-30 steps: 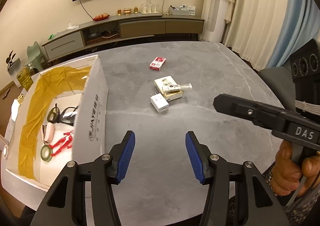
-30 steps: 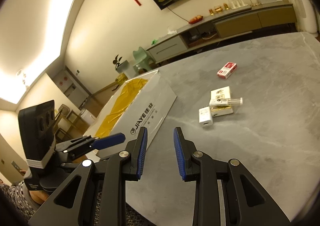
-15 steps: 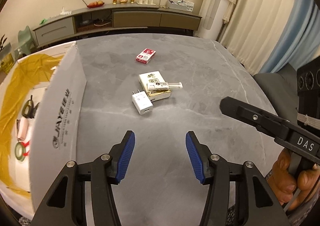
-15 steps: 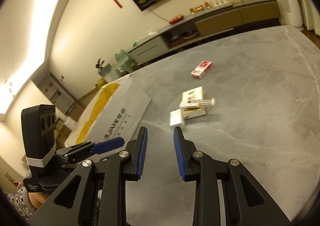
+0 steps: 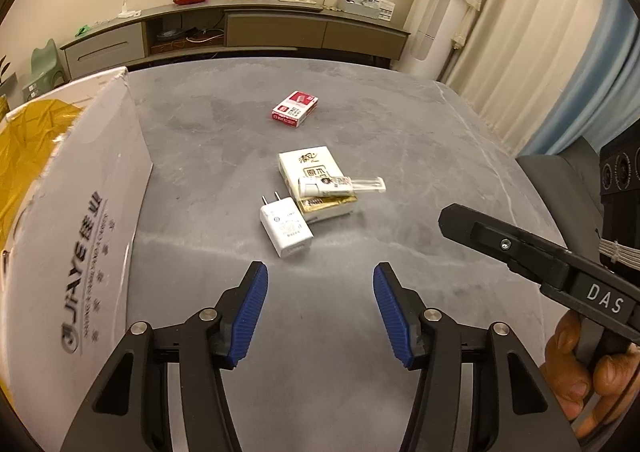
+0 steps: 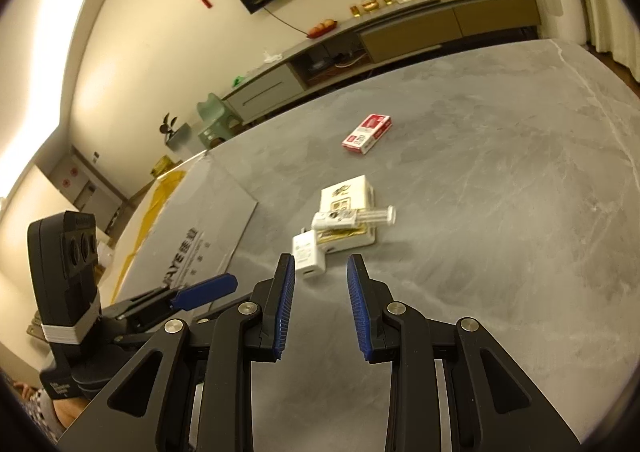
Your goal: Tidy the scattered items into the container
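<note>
A white plug charger (image 5: 286,227) (image 6: 309,255) lies on the grey table just ahead of both grippers. Touching it is a cream tissue pack (image 5: 316,181) (image 6: 347,212) with a small clear-capped tube (image 5: 340,185) (image 6: 352,217) lying across it. Farther back rests a red-and-white box (image 5: 295,114) (image 6: 367,133). The white cardboard box (image 5: 76,236) (image 6: 192,248) with yellow tape stands at the left. My left gripper (image 5: 318,310) is open and empty, short of the charger. My right gripper (image 6: 321,302) is open with a narrower gap, empty, its left finger close to the charger.
The right gripper's body (image 5: 560,268) and a hand (image 5: 588,376) fill the lower right of the left wrist view. A low cabinet (image 5: 240,32) runs along the far wall, curtains (image 5: 520,52) hang at the right, and a grey chair (image 5: 560,180) stands by the table's right edge.
Both grippers have moved forward and rightward toward the charger and tissue pack. The box's inside has slid out of the left wrist view. The right gripper's gap has widened.
</note>
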`<state>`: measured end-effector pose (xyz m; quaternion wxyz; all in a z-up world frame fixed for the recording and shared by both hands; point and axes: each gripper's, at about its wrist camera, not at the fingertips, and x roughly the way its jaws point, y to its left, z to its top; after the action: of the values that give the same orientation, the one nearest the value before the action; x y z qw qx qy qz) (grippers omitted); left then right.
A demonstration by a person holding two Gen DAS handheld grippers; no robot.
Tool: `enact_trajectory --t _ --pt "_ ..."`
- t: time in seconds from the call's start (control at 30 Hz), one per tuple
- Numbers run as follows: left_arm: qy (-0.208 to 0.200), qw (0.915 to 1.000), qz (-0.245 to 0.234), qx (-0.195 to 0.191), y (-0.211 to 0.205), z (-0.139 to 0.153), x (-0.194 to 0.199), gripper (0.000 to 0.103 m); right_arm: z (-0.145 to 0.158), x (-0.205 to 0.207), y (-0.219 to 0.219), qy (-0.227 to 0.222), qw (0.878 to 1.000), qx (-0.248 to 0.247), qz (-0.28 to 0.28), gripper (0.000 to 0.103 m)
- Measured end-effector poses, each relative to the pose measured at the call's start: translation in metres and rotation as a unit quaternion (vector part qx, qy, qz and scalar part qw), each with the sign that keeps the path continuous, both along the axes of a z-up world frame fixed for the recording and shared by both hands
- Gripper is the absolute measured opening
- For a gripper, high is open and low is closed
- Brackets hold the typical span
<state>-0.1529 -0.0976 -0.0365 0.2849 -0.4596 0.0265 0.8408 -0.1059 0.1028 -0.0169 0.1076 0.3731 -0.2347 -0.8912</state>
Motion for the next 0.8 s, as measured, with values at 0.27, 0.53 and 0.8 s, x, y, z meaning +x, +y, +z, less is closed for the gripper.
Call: enact_trajectory --t 0.27,0.53,0.8 --pt "-0.014 0.9999 0.007 0.006 0.014 -0.025 -0.030 0.057 -0.020 -0.027 0.011 -0.028 0.999 -0.012 -0.016 0.031" --pt "-0.018 0.9998 0.010 0.000 0.022 -0.045 -0.051 0.057 -0.039 -0.055 0.032 -0.049 0.998 -0.020 -0.040 0.030" --pt "-0.008 0.9997 0.021 -0.013 0.018 -0.058 -0.060 0.057 -0.056 -0.080 0.037 -0.062 0.997 -0.011 -0.043 0.028"
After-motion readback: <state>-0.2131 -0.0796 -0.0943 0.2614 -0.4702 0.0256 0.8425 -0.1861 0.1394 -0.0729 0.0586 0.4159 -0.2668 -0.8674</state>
